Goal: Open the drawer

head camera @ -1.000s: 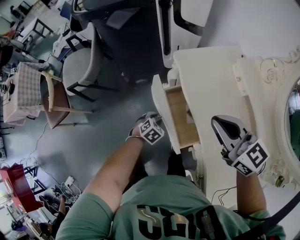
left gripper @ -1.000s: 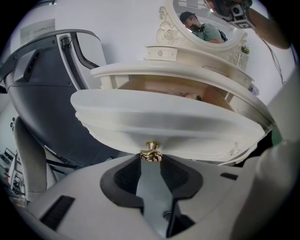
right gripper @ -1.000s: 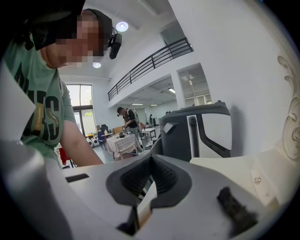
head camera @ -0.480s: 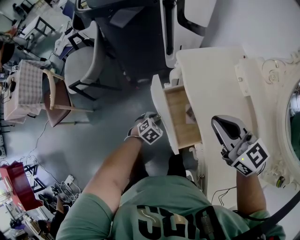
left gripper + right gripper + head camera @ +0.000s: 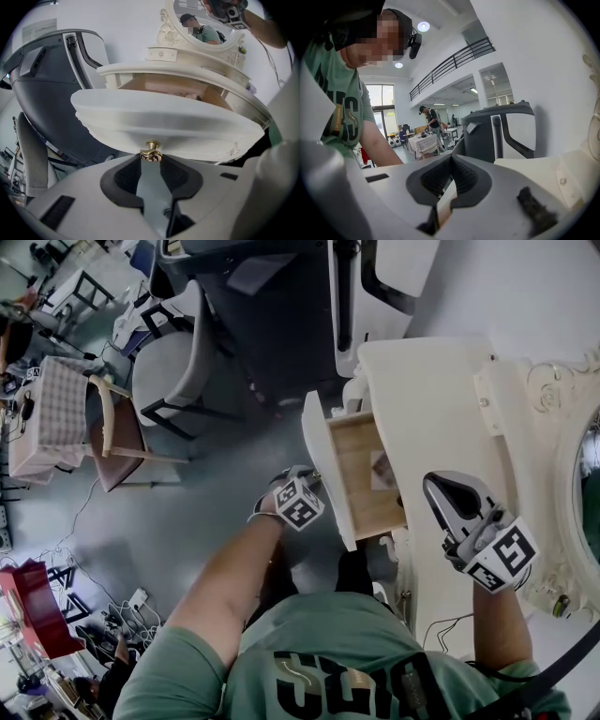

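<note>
Drawer [image 5: 354, 488], white front, wooden box: stands partly out of the desk's [image 5: 431, 399] front. Probably light, stiff, free-sliding. Best hold: the small brass knob [image 5: 151, 146] at mid-front, likely slippery. Left hand-held gripper [image 5: 151, 158] clamped on the knob; right hand-held gripper [image 5: 451, 158] closed, empty, over the desk.

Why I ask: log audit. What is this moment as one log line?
left tongs: shut on small gold drawer knob | cream wooden drawer: partly open | right tongs: shut, empty

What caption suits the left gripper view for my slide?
Left gripper clamped on the brass knob of the white drawer, which stands partly out of the table.
</note>
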